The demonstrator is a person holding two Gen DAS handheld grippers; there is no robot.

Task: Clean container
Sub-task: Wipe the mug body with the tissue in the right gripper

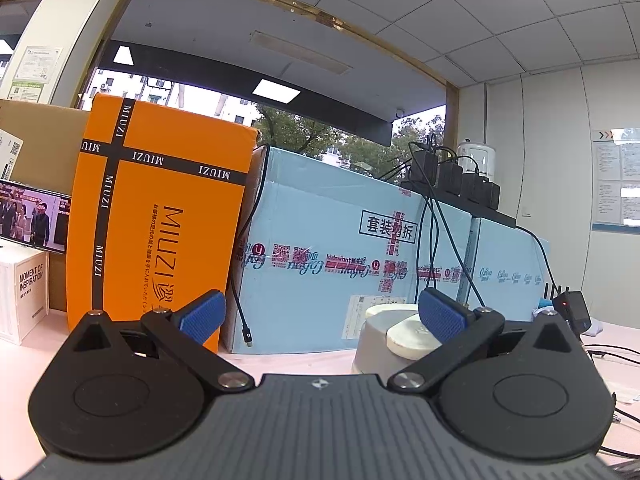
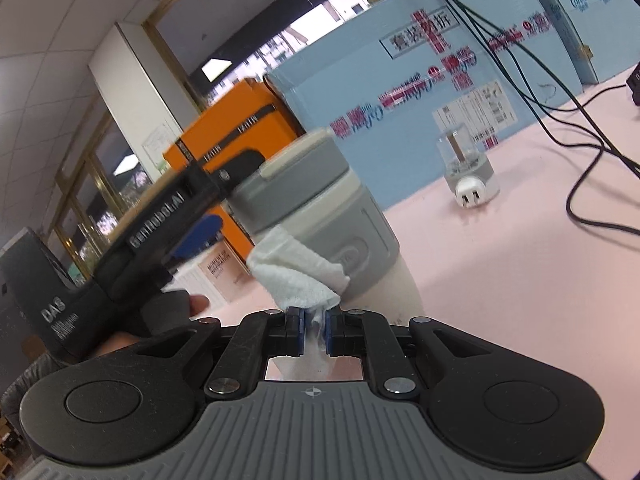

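Grey plastic, cream lid: container (image 2: 320,216) on the pink desk (image 2: 500,280), upright, just ahead of the blue box (image 2: 400,52). Probably light and stiff, smooth-walled, so likely slippery and prone to tipping under a sideways wipe; best gripped across the body below the lid. Cloth (image 2: 296,272) soft, bunched, touching the wall. Right tongs (image 2: 314,330) clenched on the cloth. Left tongs (image 1: 322,316) spread wide, right pad (image 1: 442,316) at the lid, nothing held. Right view alone shows cloth, gloved hand (image 2: 168,312), a small plug gadget (image 2: 470,172) well apart. Left view alone shows the orange box (image 1: 160,216) face, screen (image 1: 34,216), chargers (image 1: 456,180).
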